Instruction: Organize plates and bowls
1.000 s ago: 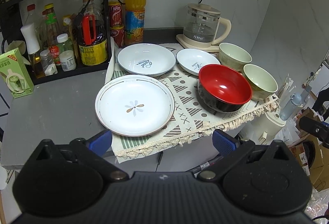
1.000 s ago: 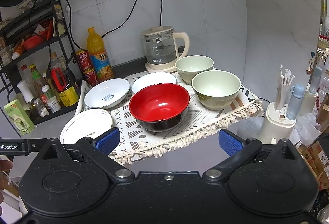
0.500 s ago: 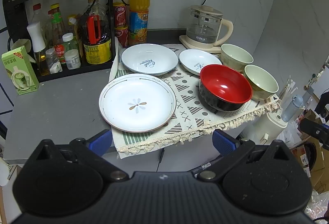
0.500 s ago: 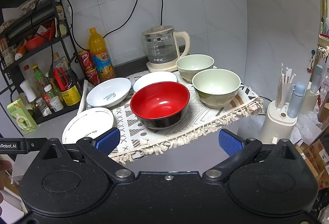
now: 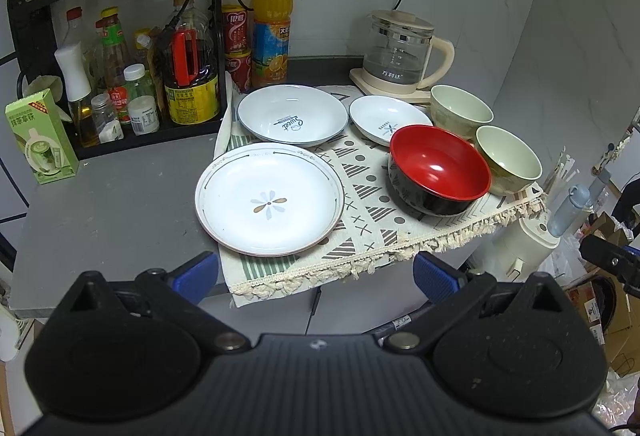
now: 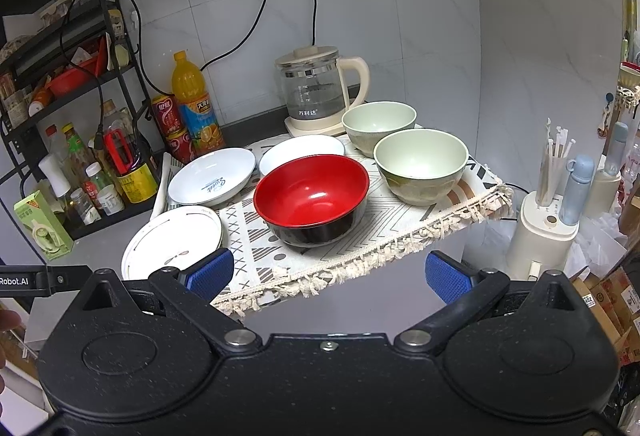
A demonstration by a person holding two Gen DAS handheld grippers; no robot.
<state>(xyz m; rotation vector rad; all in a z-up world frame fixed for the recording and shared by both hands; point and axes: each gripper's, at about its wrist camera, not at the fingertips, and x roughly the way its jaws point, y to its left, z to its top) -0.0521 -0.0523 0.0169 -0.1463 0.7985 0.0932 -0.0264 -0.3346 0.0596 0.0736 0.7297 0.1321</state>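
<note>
On a patterned cloth lie a white flower plate at the front left, a deep white plate behind it and a small white dish. A red bowl with a black outside stands to the right, with two pale green bowls beside it. My left gripper hangs open in front of the counter edge, short of the flower plate. My right gripper is open too, in front of the cloth fringe, below the red bowl. Neither holds anything.
A glass kettle stands at the back right. A black rack with bottles and jars fills the back left, an orange juice bottle and red cans beside it. A green carton sits on the grey counter. A white holder with straws stands right.
Both views have drifted slightly back and up from the counter; the dishes appear a little farther. Nothing on the cloth has moved and both grippers stay open.
</note>
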